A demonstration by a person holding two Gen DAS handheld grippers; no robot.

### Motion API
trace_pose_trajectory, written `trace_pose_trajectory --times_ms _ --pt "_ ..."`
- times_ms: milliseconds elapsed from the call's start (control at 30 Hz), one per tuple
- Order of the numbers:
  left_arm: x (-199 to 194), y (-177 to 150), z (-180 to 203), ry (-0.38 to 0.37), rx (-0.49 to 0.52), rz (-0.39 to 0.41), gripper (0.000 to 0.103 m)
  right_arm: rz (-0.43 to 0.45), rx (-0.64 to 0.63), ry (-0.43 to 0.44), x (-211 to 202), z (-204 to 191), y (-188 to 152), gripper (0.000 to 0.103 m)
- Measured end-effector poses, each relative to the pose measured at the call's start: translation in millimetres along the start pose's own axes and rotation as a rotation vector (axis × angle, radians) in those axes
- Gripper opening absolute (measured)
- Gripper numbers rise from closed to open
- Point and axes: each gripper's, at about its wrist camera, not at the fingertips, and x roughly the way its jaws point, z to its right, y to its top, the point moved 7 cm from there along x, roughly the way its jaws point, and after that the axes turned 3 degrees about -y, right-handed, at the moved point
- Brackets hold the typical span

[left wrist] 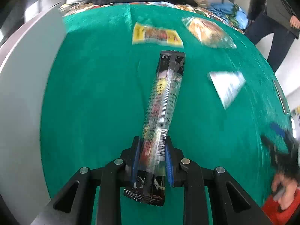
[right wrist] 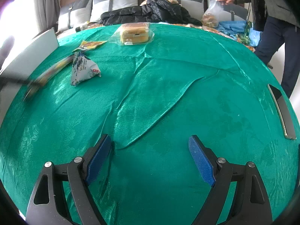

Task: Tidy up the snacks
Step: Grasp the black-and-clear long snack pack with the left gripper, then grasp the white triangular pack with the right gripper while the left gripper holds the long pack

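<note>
My left gripper (left wrist: 152, 150) is shut on a long clear and black snack stick packet (left wrist: 163, 103), which runs forward between the blue pads above the green cloth (left wrist: 93, 93). In the right wrist view that packet (right wrist: 48, 73) shows as a blur at the left edge. My right gripper (right wrist: 150, 146) stands open low over the green cloth (right wrist: 168, 93), with nothing between its fingers. On the cloth lie a white-and-blue triangular packet (right wrist: 83, 69), a yellow packet (right wrist: 91, 44) and a clear pack of bread slices (right wrist: 134, 33). The same three appear blurred ahead of the left gripper.
A white panel (right wrist: 33, 50) stands along the cloth's left edge. A dark flat device (right wrist: 281, 110) lies at the right edge. Behind are a bed with black jackets (right wrist: 150, 11) and a plastic bag (right wrist: 211, 16). A person (right wrist: 271, 28) stands at the right.
</note>
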Motion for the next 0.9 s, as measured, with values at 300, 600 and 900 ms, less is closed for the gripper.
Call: trace_pose_trajectory --times_ms 300,600,900 --pt "2.4 -21.3 11.5 0.108 0.058 0.075 0.092 0.000 0.000 0.000 -0.3 0.0 -0.1 0.087" --pt "3.8 -7.0 -22.2 0.179 -0.011 0.235 0.103 0.000 0.000 0.001 -0.4 -0.1 0.0 0.087" --pt "4.6 -6.0 -23.0 0.181 -0.013 0.238 0.103 0.000 0.000 0.000 -0.4 -0.2 0.0 0.087"
